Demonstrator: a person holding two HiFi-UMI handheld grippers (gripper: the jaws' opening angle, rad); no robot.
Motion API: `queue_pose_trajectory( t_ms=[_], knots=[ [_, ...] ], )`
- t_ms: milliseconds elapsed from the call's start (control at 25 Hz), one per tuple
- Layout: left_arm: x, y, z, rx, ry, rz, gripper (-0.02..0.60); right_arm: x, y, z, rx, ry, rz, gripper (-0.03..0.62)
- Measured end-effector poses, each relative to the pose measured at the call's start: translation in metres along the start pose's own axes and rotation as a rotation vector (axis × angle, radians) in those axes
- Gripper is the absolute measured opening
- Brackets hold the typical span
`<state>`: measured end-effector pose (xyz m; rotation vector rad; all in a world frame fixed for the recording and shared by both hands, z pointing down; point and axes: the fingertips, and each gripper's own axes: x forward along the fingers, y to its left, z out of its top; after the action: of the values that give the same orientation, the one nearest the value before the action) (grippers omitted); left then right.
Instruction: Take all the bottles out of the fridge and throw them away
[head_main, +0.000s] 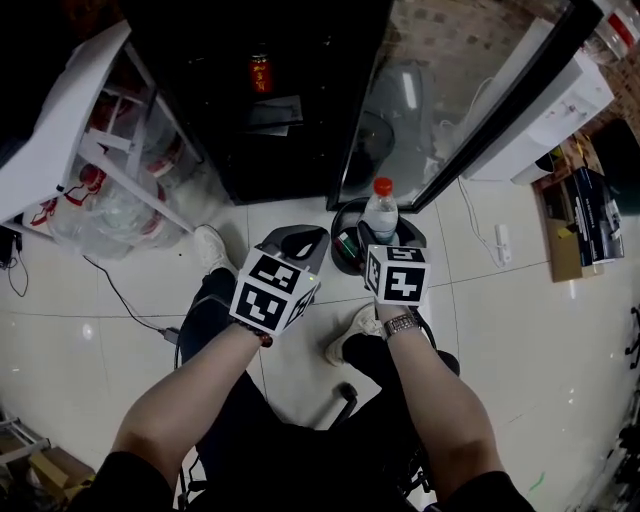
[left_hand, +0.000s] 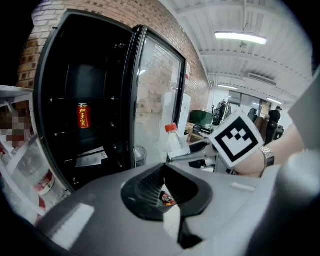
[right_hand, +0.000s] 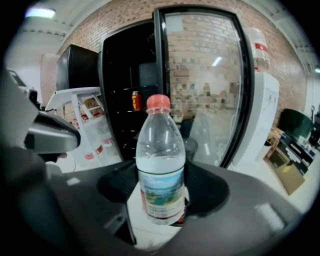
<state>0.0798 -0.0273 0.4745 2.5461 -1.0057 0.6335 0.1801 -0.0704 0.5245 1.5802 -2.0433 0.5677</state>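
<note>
The bottle (right_hand: 161, 160) is thin clear plastic and partly full, so I'd guess it has some weight and sloshes. The walls will dent if squeezed hard, and the smooth sides could slip. The best hold looks like the labelled lower body, which is where the right gripper (right_hand: 162, 192) has it clamped, upright.

It has a red cap and a scenic label, with the water line just above the label. It's out in front of the open fridge (right_hand: 127, 75), above the floor tiles.

The left gripper (left_hand: 167, 192) sits just beside it, jaws together and empty. A red can (left_hand: 83, 115) sits on a fridge shelf.
</note>
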Motion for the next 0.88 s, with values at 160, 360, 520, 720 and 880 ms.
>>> queue_pose_trajectory(
  t_ms=[160, 360, 520, 720, 880],
  knots=[
    [0.024, 0.003, -0.011, -0.012, 0.026, -0.016, 0.005, 0.020, -0.011, -0.032, 0.028, 0.065, 0.000, 0.281],
    [0.050, 0.005, -0.037, -0.049, 0.078, -0.031, 0.004, 0.045, -0.020, -0.070, 0.071, 0.139, 0.007, 0.282],
    [0.065, 0.007, -0.055, -0.068, 0.115, -0.036, 0.005, 0.065, -0.023, -0.096, 0.102, 0.188, 0.018, 0.282],
    [0.075, 0.011, -0.073, -0.086, 0.150, -0.034, 0.004, 0.085, -0.026, -0.121, 0.145, 0.236, 0.013, 0.282],
    [0.079, 0.020, -0.081, -0.104, 0.161, -0.019, 0.005, 0.096, -0.028, -0.132, 0.162, 0.259, 0.002, 0.293]
  ],
)
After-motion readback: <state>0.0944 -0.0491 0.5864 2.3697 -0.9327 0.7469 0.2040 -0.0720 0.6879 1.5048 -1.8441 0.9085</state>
